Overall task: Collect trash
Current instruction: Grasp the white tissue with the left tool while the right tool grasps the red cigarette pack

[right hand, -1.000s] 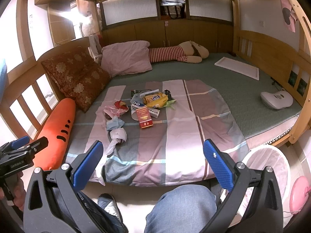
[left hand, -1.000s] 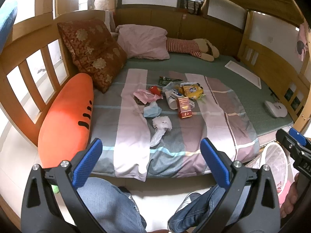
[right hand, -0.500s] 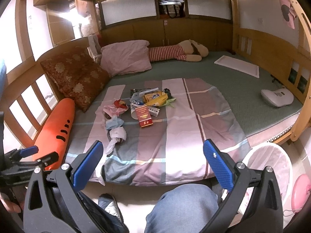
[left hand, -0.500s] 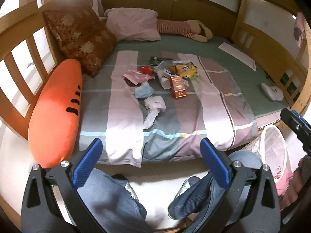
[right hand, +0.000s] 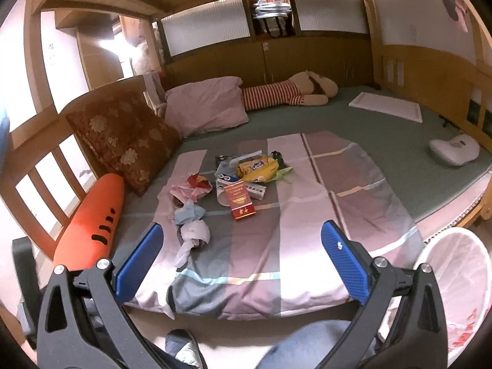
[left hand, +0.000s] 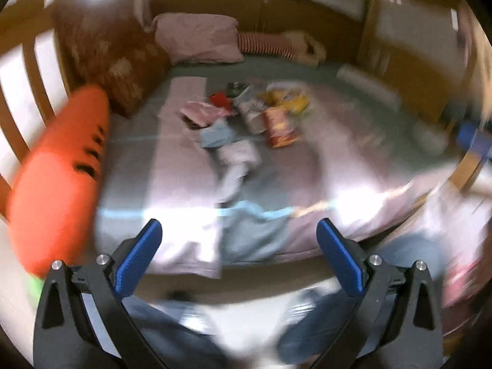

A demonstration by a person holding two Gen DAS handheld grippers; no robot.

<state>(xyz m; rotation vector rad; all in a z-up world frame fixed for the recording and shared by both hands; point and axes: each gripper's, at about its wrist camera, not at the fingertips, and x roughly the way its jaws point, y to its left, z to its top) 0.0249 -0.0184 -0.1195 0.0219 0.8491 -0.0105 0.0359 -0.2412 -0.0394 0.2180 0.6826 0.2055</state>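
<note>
the left gripper (left hand: 235, 258) stands wide and empty, low over the near edge of the blanket (left hand: 172, 166); its view is smeared, so small detail there can't be trusted. the right gripper (right hand: 241, 266) is wide and empty too, held over the same near edge with a knee (right hand: 310, 344) just below it. the trash sits in a loose heap at mid-blanket, well apart from both grippers: a white tissue (right hand: 193, 233) nearest, a blue wad (right hand: 189, 213) touching it behind, then a pink wrapper (right hand: 184, 192), a red box (right hand: 239, 201) and a yellow bag (right hand: 256, 169) further back. the bin (right hand: 455, 264), mesh with a white liner, stands on the floor at the right, just beside the bed corner and close to the right gripper. the step in hand looks like the reach in for the first piece, and nothing is collected yet. i'd take the tissue first since it lies closest and alone at the front: come down with the jaws straddling its bulk, not its thin tail, and close only on paper so the blanket isn't pinched up with it. soft wads will crush and may slip, so a deep bite helps. the carrot pillow (right hand: 90, 224) lies along the left rail, clear of the path; a brown cushion (right hand: 126, 141), a pink pillow (right hand: 206, 104) and a plush dog (right hand: 292, 92) rest far back. nothing blocks the way but the knees.
</note>
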